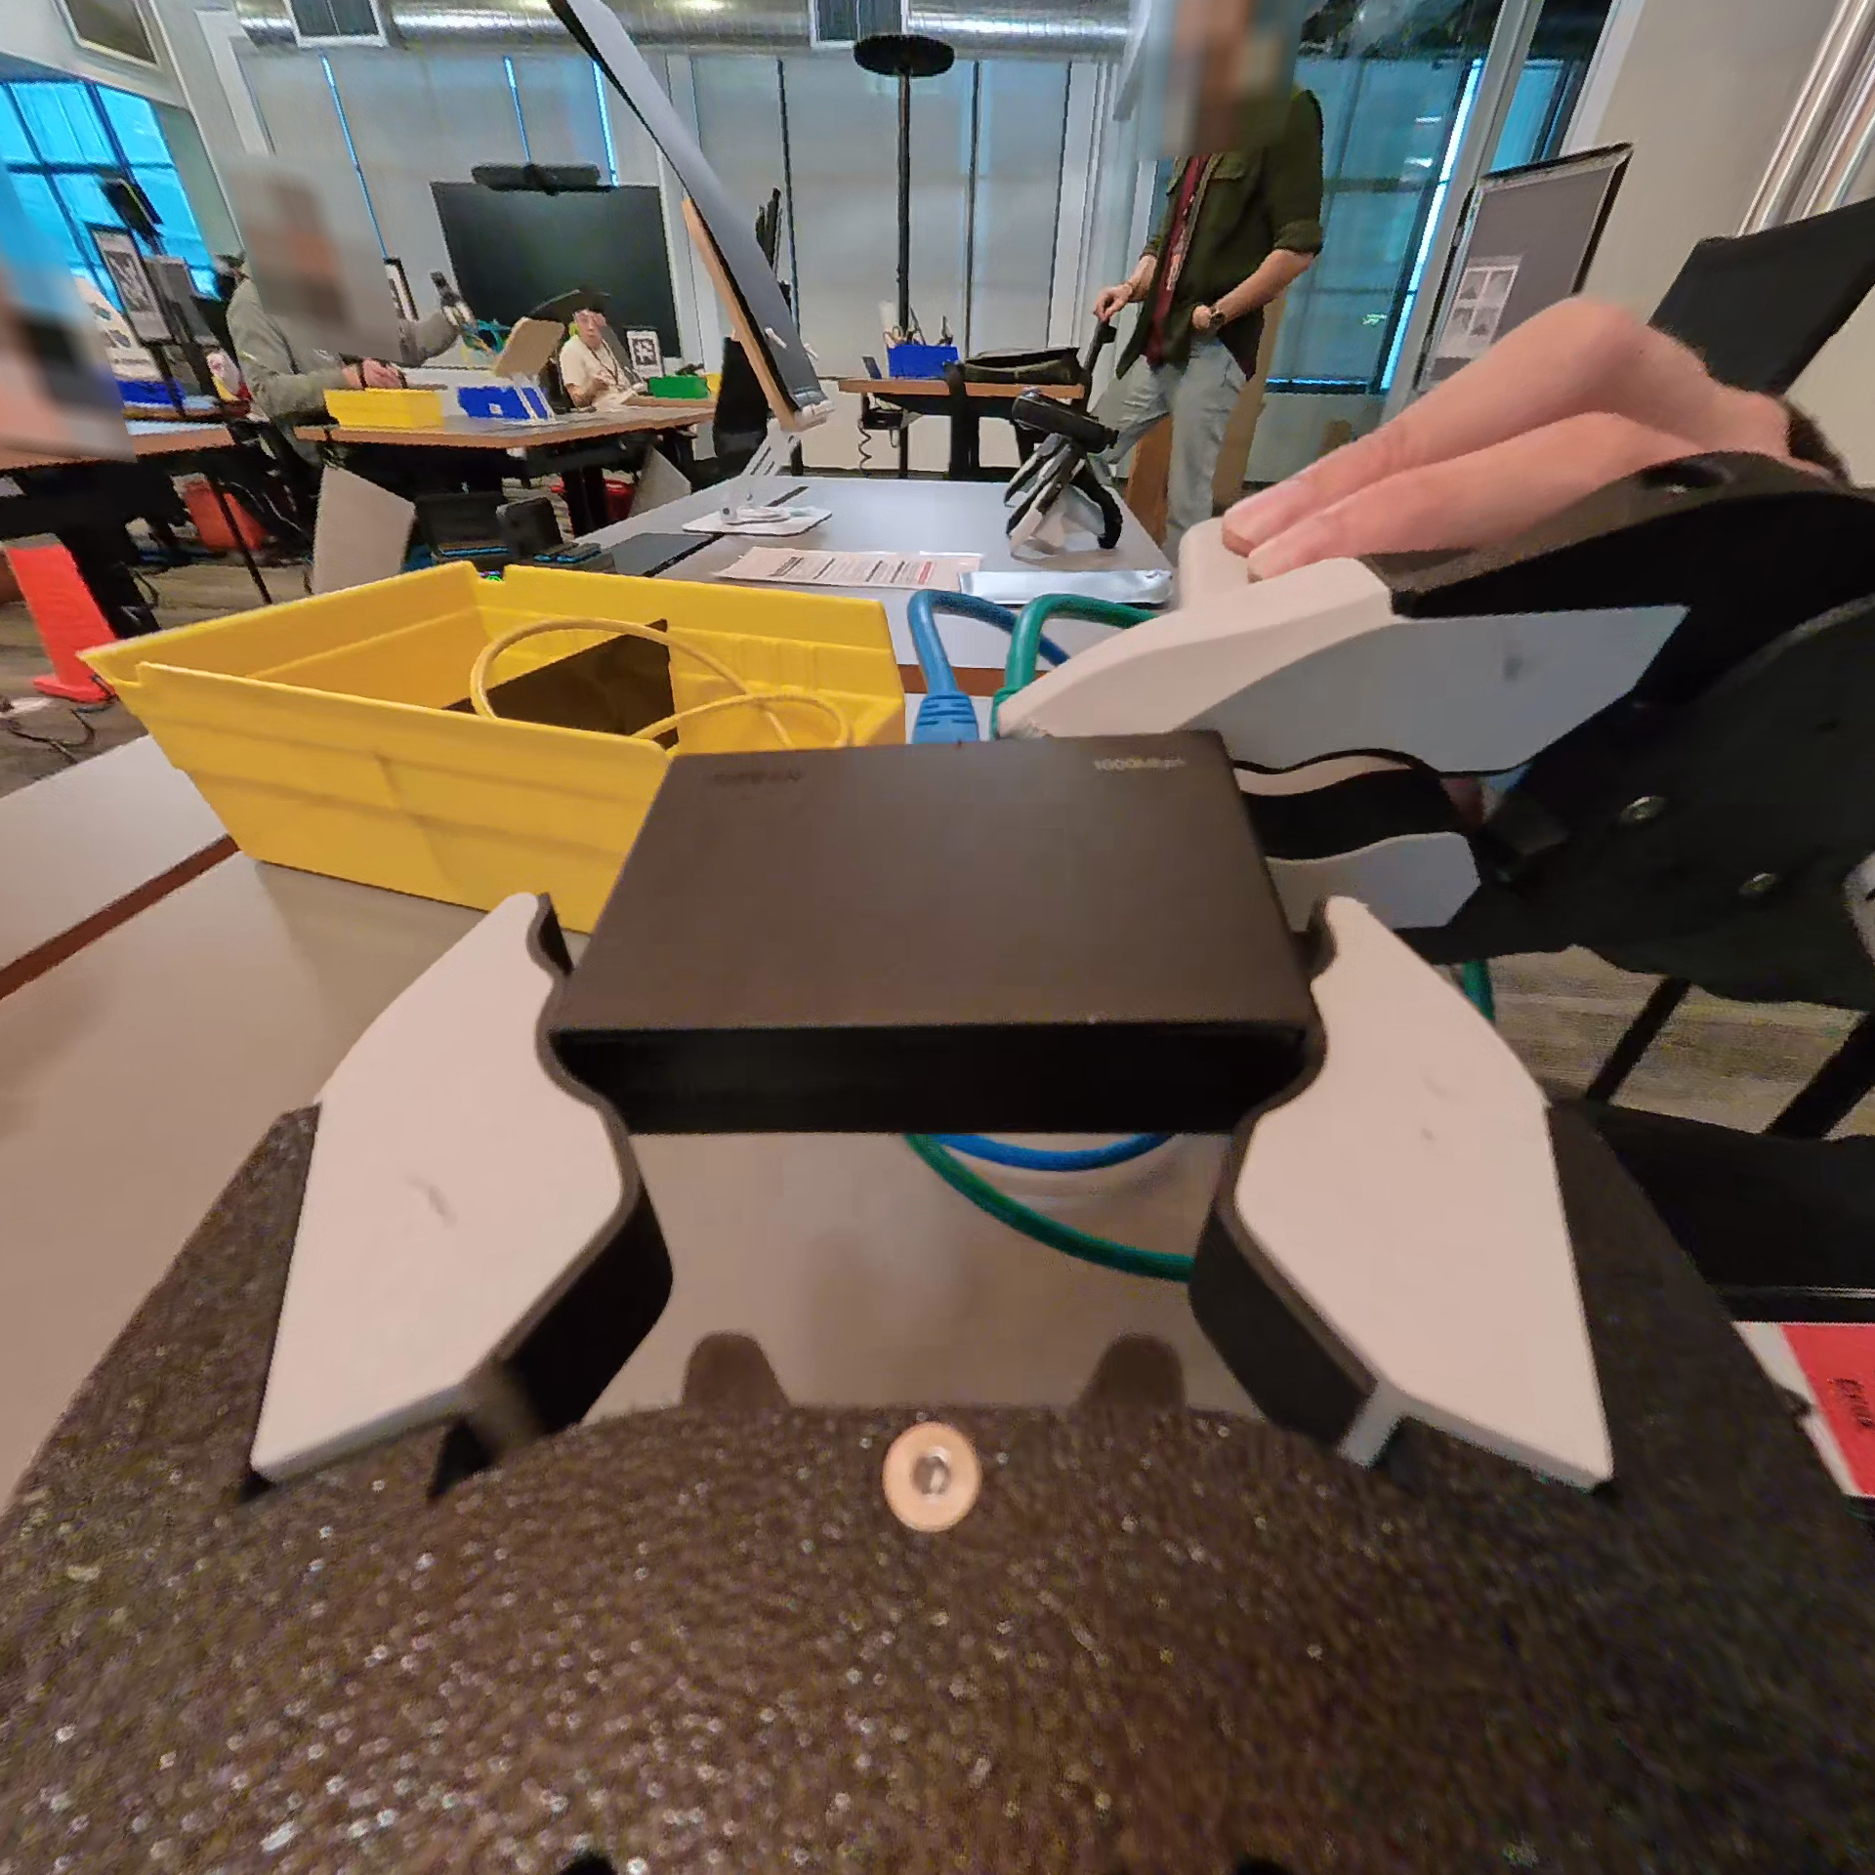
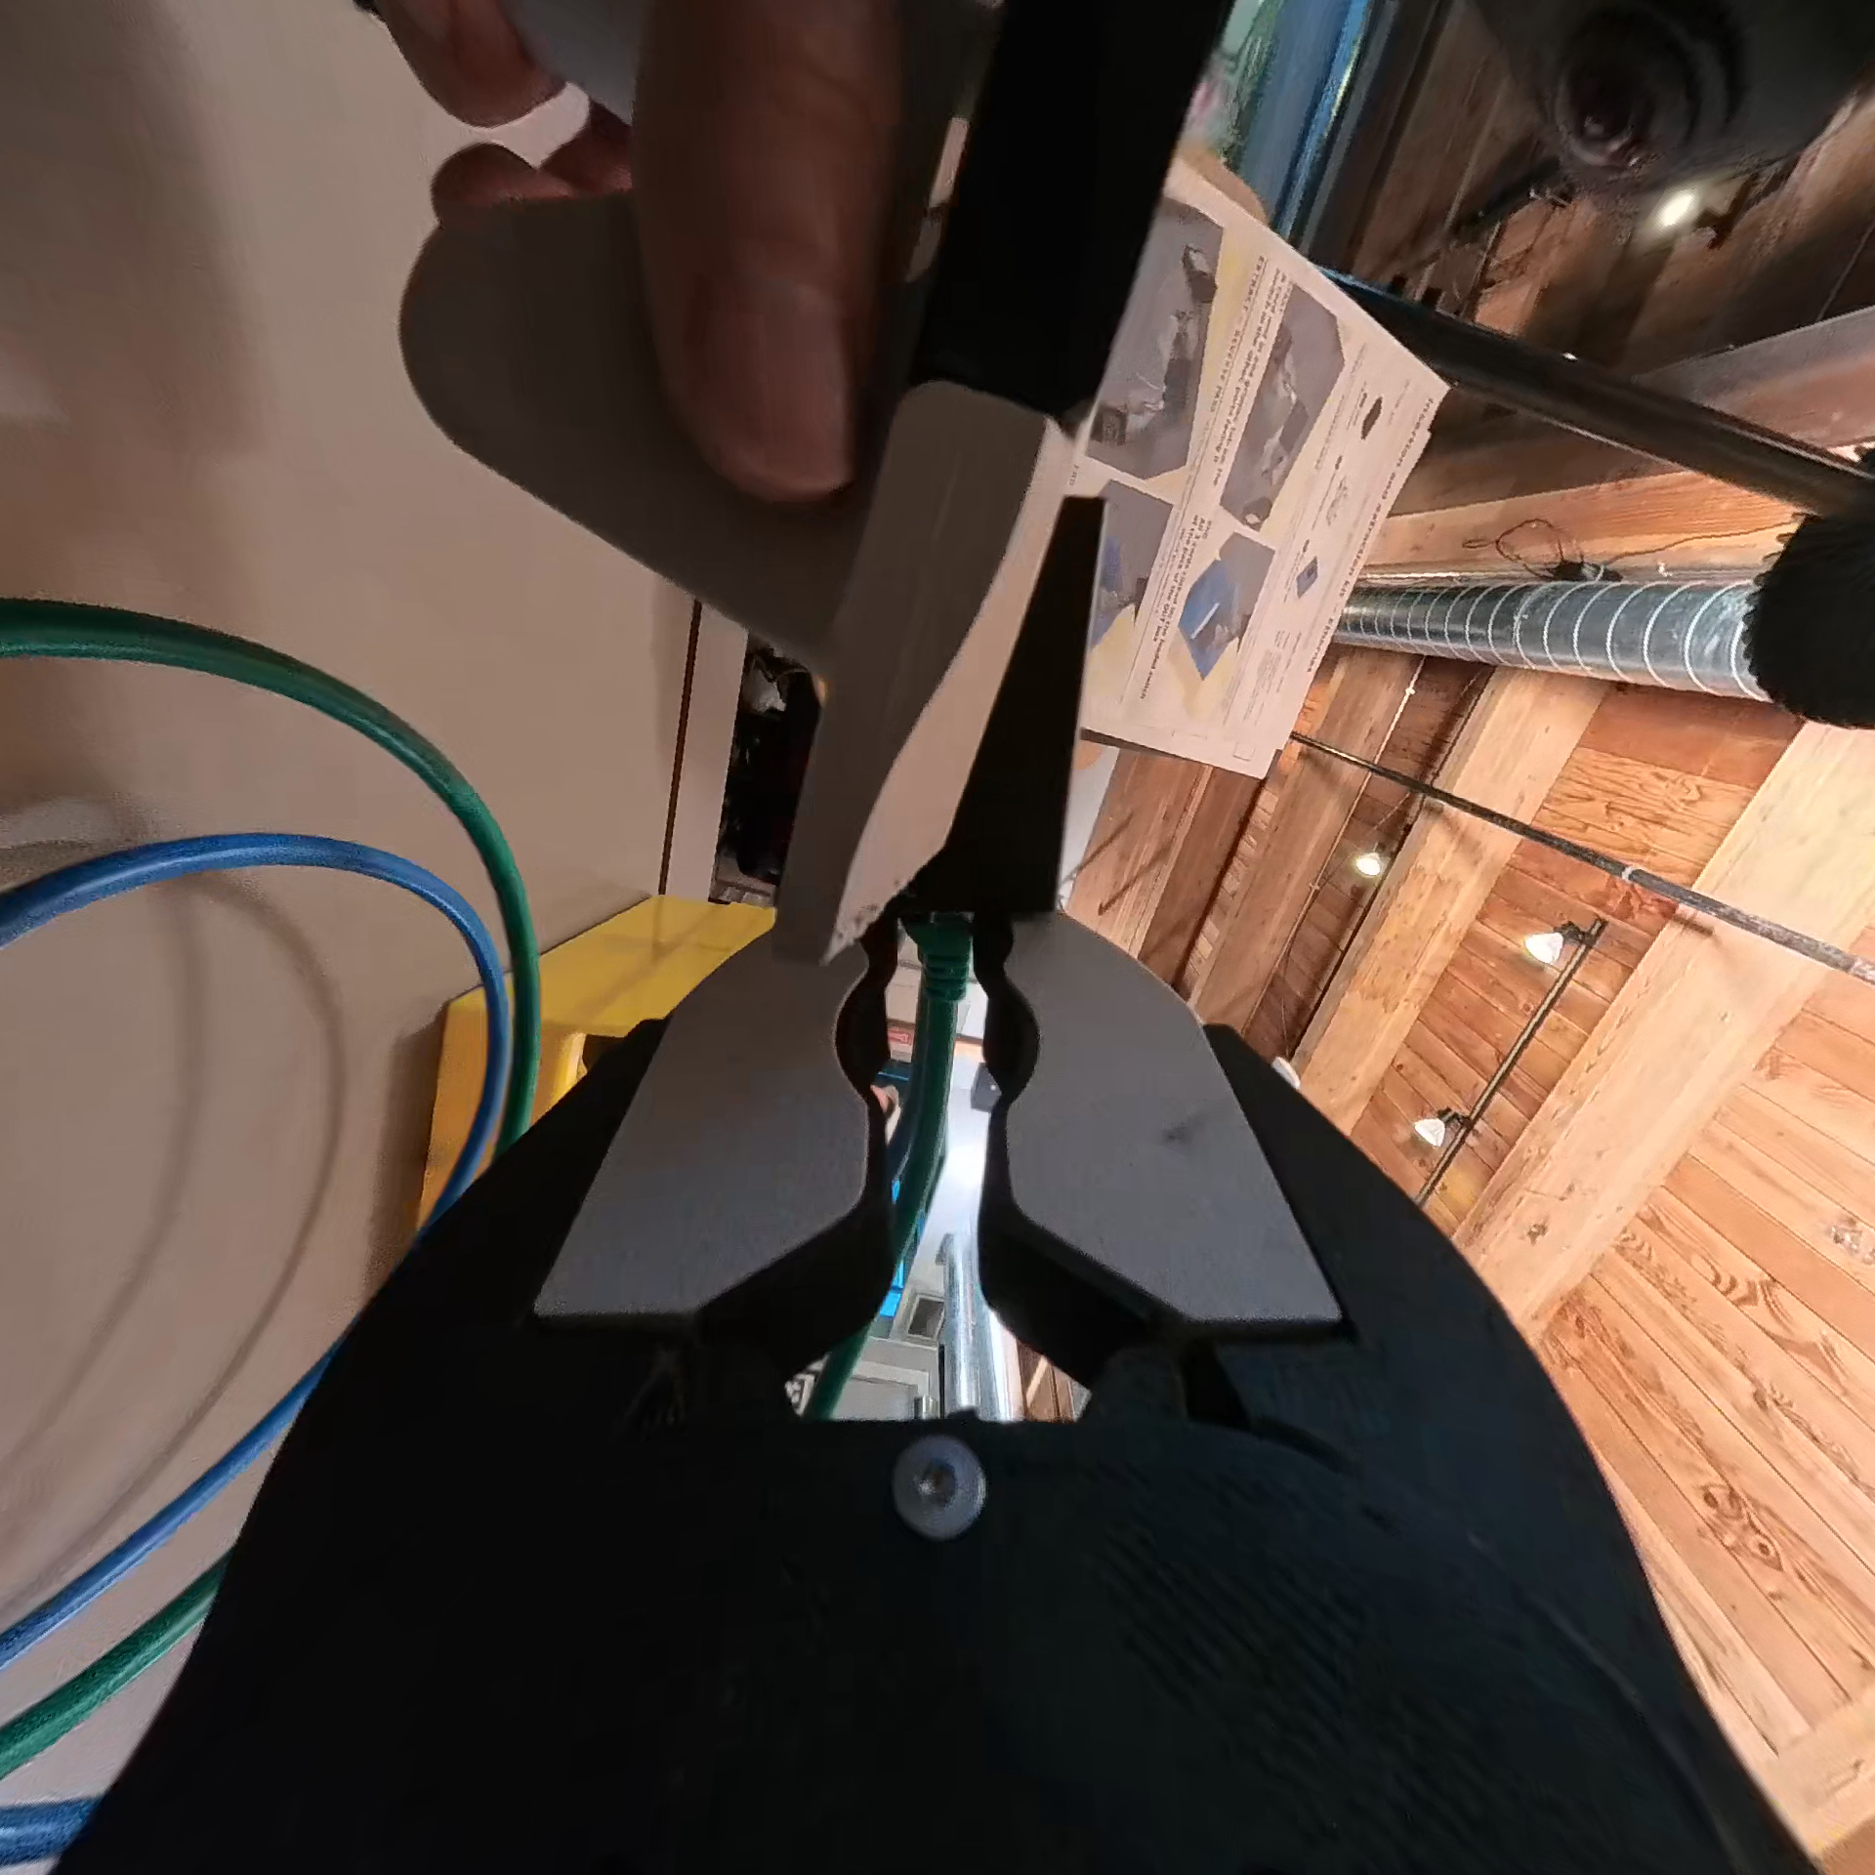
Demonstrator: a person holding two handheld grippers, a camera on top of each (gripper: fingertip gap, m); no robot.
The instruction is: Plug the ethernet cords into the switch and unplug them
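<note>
1. Nearest us, our left gripper [image 1: 933,974] is clenched on the black network switch [image 1: 939,893], lifted clear of the grey table [image 1: 122,1096]
2. Our right gripper [image 2: 928,949] grasps the green ethernet cord [image 2: 939,959] by its plug, right at the switch's far edge
3. A blue ethernet cord [image 1: 946,710] sits plugged in beside it
4. Farther left, a yellow bin [image 1: 406,771] holds a pale yellow cord [image 1: 731,700]

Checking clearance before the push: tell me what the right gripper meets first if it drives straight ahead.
Probably the black switch: the right gripper holds the green cord's plug right at its edge.
</note>
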